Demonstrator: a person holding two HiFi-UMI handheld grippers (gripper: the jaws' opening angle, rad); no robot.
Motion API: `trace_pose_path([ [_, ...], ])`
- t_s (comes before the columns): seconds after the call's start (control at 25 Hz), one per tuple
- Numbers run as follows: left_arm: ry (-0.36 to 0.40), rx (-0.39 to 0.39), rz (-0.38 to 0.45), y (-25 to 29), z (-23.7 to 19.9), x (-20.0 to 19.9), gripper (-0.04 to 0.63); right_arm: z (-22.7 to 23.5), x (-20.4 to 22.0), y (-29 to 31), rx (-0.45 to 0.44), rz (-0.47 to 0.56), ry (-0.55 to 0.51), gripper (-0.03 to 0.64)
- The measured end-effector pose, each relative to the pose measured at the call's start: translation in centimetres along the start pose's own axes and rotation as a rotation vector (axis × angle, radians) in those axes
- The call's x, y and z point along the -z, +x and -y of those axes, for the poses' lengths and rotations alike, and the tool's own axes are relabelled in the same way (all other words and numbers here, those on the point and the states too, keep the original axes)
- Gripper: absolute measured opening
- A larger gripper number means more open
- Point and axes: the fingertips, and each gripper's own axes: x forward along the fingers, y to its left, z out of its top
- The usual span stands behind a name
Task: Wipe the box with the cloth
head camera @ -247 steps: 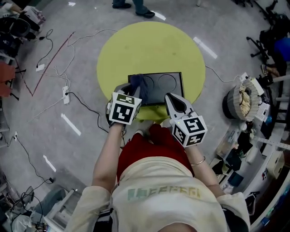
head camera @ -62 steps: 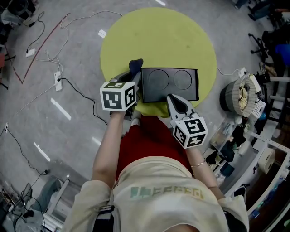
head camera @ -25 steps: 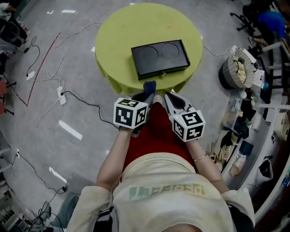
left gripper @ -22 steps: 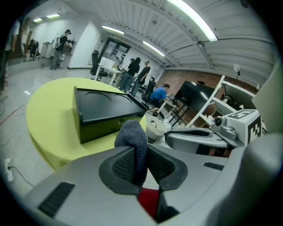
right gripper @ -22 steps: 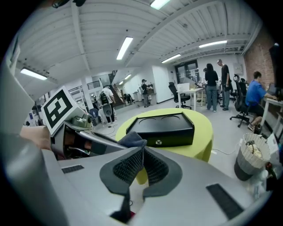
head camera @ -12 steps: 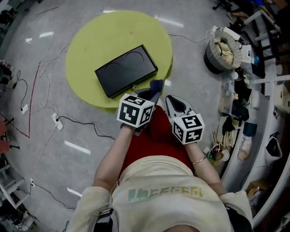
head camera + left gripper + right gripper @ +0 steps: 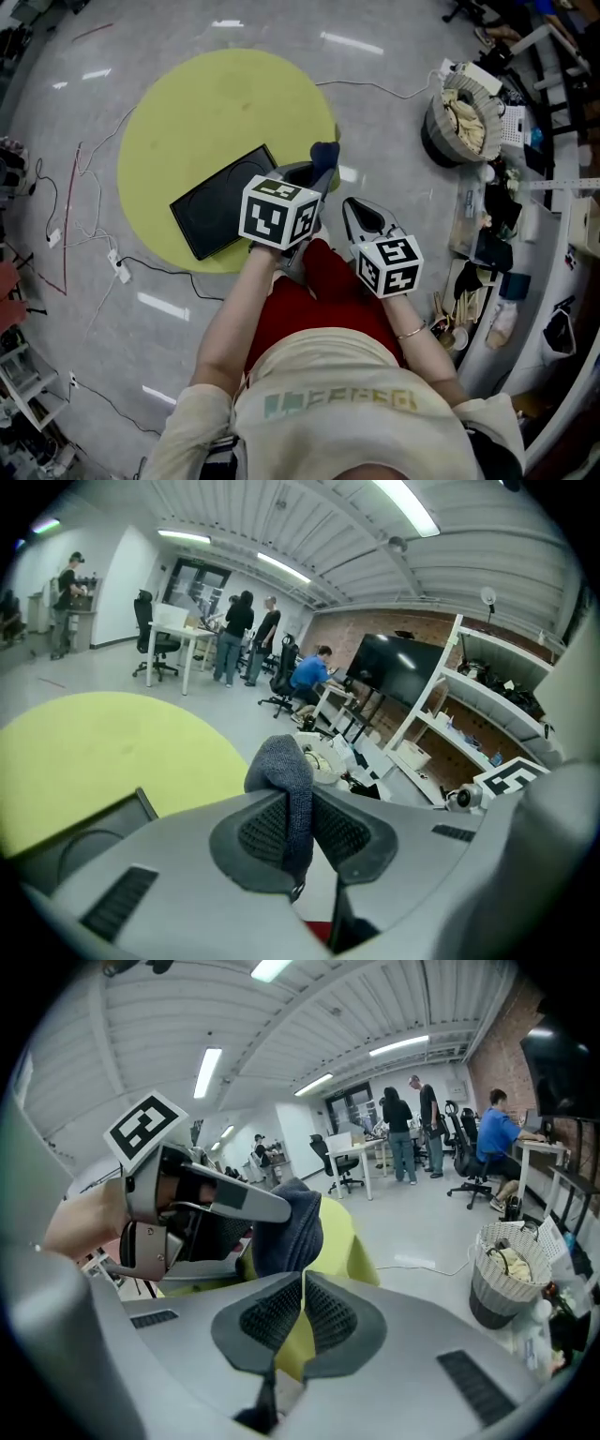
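The left gripper [image 7: 299, 825] has its fingers [image 7: 259, 834] clamped on the cloth [image 7: 284, 778]. The cloth is a dark blue-grey wad that stands up above the pads and hangs a little below them. The right gripper [image 7: 302, 1309] has its fingers [image 7: 267, 1316] pressed together with nothing between them. It sits just beside the left gripper, over the person's red lap [image 7: 323, 281].

The box [image 7: 217, 216] is black and lies flat on the round yellow surface [image 7: 216, 112], near its lower edge in the head view. Its long axis runs there from lower left to upper right, with the upper-right end toward the left gripper. That end is hidden behind the left gripper. The left gripper view shows only 1 corner of the box and part of 1 round recess in its top, cut off by the gripper body. The cloth is off the box, past that hidden end, by the surface's right rim.

A round basket [image 7: 462, 111] stands on the floor well to the right and holds crumpled pale material.
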Motion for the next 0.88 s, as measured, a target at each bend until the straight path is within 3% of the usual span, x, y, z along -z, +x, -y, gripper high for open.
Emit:
trace_pose_path([
  [0.24, -0.021, -0.150, 0.026, 1.6, -6.8, -4.7, 0.064, 2.1, -2.8, 3.8, -0.065, -0.018, -0.006, 0.038],
  [0.52, -0.042, -0.297, 0.042, 1.1, -13.7, -7.4, 0.064, 0.8, -4.6, 8.2, -0.179, -0.061, -0.036, 0.038],
  [0.68, -0.018, -0.337, 0.006, 0.8, -15.2, -6.9, 0.064, -0.2, -5.1, 9.7, -0.215, -0.075, -0.047, 0.038],
  [0.88, -0.003, -0.321, -0.046, 0.6, -14.3, -4.7, 0.064, -0.3, -4.2, 10.0, -0.214, -0.102, -0.044, 0.038],
])
